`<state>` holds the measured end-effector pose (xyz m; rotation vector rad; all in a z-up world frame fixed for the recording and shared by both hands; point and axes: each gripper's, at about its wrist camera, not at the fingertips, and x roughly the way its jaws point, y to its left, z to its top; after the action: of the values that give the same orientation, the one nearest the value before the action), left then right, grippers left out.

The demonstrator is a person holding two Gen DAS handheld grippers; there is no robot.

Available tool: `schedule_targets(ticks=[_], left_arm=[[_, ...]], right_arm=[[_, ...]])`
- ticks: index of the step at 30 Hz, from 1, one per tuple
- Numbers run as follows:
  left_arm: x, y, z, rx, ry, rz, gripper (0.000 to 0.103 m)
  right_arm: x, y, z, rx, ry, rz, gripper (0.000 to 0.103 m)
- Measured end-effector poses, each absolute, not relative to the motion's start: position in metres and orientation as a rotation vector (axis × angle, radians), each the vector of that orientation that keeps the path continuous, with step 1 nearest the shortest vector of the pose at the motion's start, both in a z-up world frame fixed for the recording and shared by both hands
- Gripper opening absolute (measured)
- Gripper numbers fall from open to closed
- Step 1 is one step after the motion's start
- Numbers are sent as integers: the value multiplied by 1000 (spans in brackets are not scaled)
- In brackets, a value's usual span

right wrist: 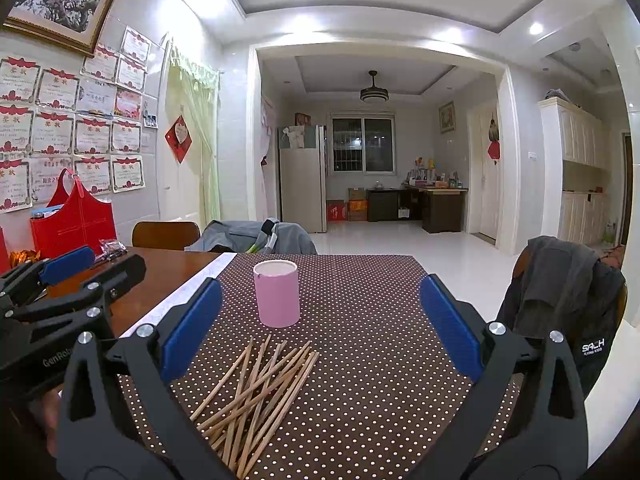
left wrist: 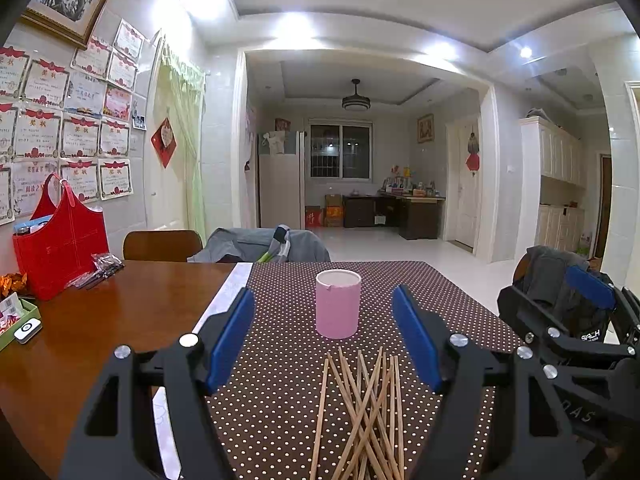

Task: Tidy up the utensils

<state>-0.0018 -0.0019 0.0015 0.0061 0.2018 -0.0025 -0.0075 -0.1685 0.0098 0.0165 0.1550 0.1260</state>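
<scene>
Clearly, from my left wrist, my left tool (left wrist: 323, 336) gapes wide and empty over the crossed chopsticks (left wrist: 362, 412) at the bench's near edge; grabbing several could scatter them. From my right wrist, my right tool (right wrist: 320, 324) is equally wide, empty; the pink cup (right wrist: 277, 293) mid-bench could tip.

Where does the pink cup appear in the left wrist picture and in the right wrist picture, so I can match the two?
Left wrist view: the pink cup stands upright at centre, between the open left gripper fingers, beyond the chopsticks.
Right wrist view: the cup is left of centre, nearer the left finger of the open right gripper.
Shared landmark: the red bag by the wall.
</scene>
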Motion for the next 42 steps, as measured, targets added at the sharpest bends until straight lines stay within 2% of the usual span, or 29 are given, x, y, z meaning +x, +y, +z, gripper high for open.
schedule_targets(ticks=[42], left_arm=[[6, 4, -8, 3, 217, 1, 70]], right_arm=[[-4, -167, 8, 24, 171, 126, 97]])
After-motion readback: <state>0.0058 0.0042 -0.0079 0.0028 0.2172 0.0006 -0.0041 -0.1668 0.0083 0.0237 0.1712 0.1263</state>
